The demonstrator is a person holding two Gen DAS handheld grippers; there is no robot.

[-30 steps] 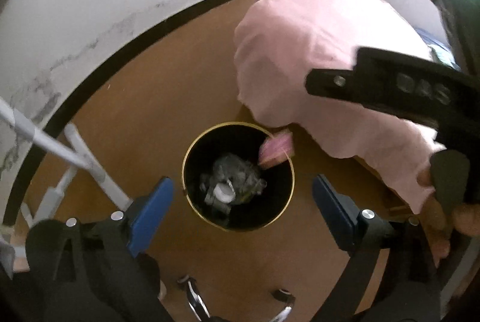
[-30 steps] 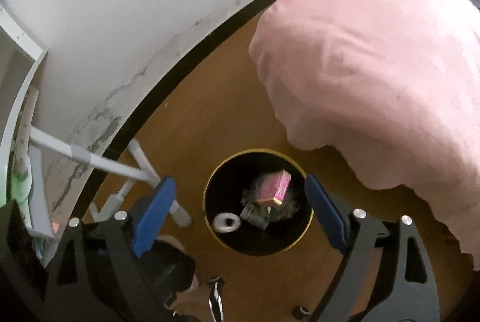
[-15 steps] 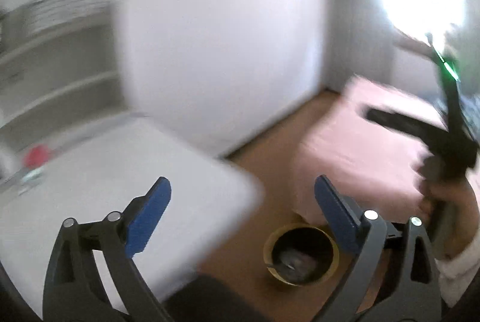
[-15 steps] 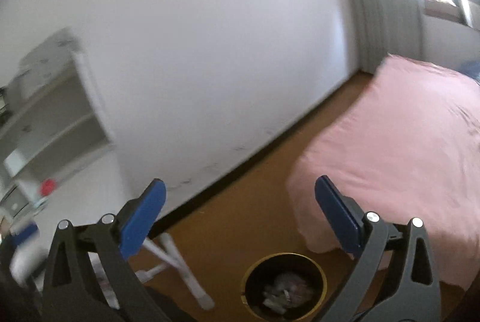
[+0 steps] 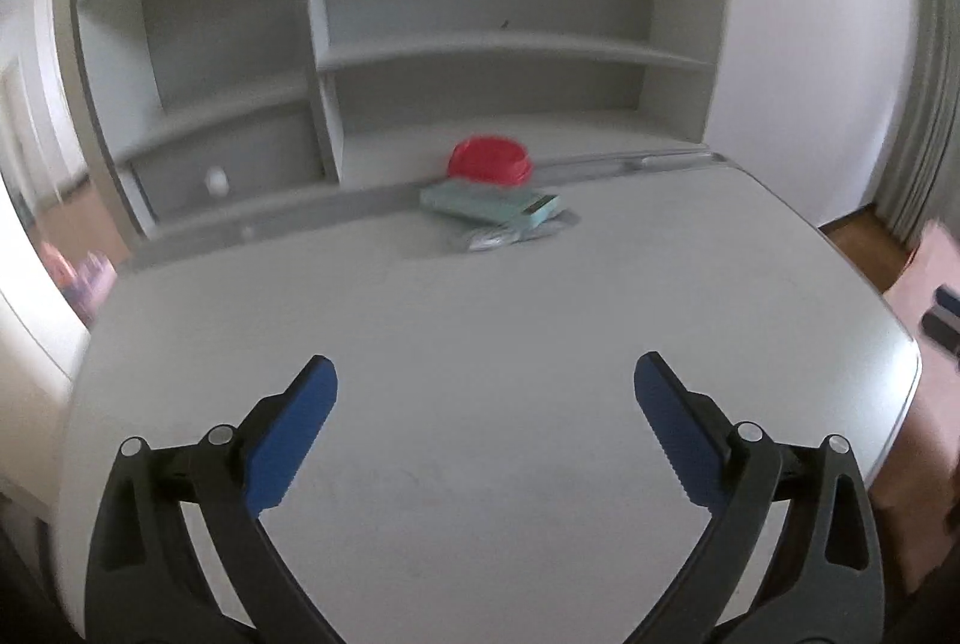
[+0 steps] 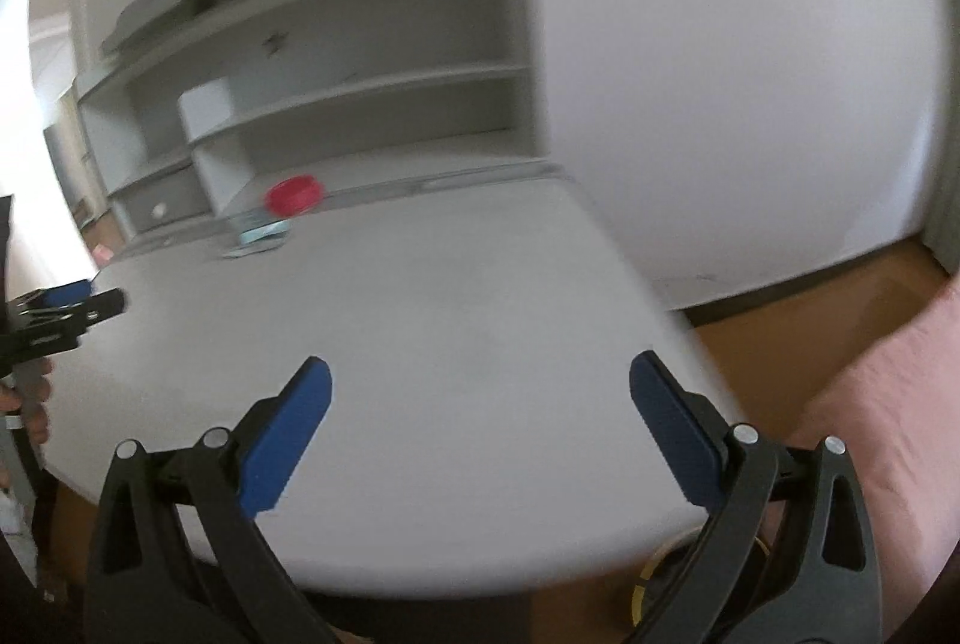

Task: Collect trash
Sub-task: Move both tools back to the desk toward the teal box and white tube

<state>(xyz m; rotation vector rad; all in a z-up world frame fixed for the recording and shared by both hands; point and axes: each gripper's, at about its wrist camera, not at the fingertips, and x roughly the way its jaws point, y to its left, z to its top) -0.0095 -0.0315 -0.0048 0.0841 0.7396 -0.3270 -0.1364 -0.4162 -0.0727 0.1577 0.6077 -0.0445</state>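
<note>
Soft daylight, motion blur smearing the shelf unit (image 5: 390, 62), fisheye bending and dark vignette at edges.

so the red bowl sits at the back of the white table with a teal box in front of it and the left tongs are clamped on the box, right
Not quite. In the left wrist view the left tongs are empty and well short of the teal box. The red bowl and white table are as you say.

Matt white desk (image 5: 480, 344), pink cloth (image 6: 888, 404)

right gripper (image 6: 480, 374): fingers wide, empty | white desk (image 6: 450, 344) below | red lid (image 6: 295, 194) (blurred) far side
</note>
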